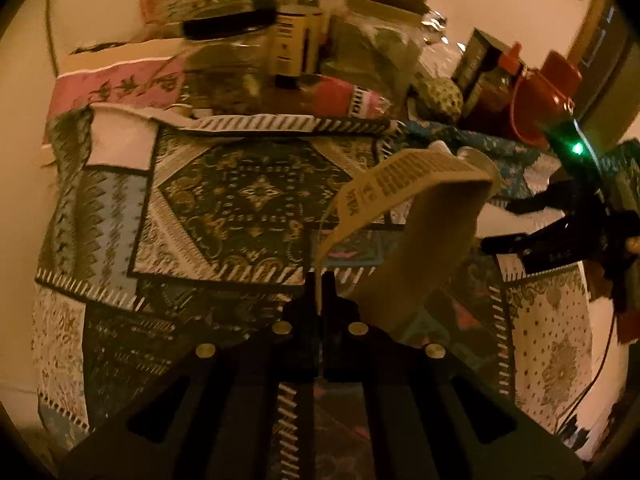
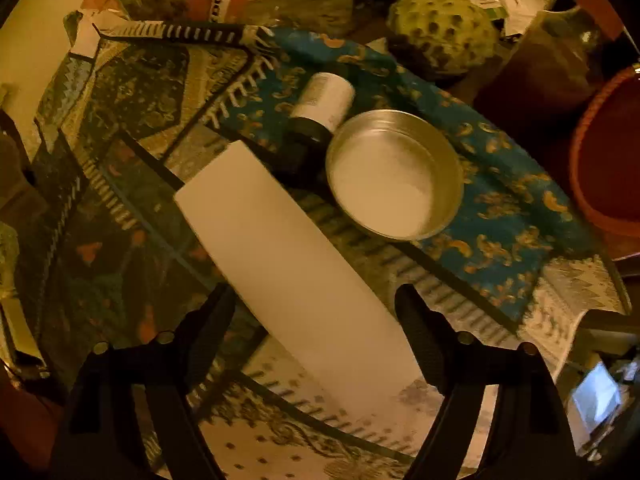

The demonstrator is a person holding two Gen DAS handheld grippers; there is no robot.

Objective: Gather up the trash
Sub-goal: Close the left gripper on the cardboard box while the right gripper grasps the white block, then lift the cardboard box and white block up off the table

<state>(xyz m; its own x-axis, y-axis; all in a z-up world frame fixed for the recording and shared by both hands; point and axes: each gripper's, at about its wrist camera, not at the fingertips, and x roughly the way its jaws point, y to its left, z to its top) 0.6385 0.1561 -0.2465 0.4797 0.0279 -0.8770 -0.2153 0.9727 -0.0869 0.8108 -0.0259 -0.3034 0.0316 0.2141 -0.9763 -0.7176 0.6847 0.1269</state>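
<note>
Paper strip (image 2: 296, 276) (white) lies between the spread right gripper (image 2: 316, 312) fingers, untouched.

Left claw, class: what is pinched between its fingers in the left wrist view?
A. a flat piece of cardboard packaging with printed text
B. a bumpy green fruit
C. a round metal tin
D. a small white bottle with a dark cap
A: the left claw is shut on the edge of the printed cardboard packaging, which sticks up above the patterned cloth.

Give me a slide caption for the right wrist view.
Open right gripper straddles a white paper strip on the patchwork cloth, beside a round metal tin.
</note>
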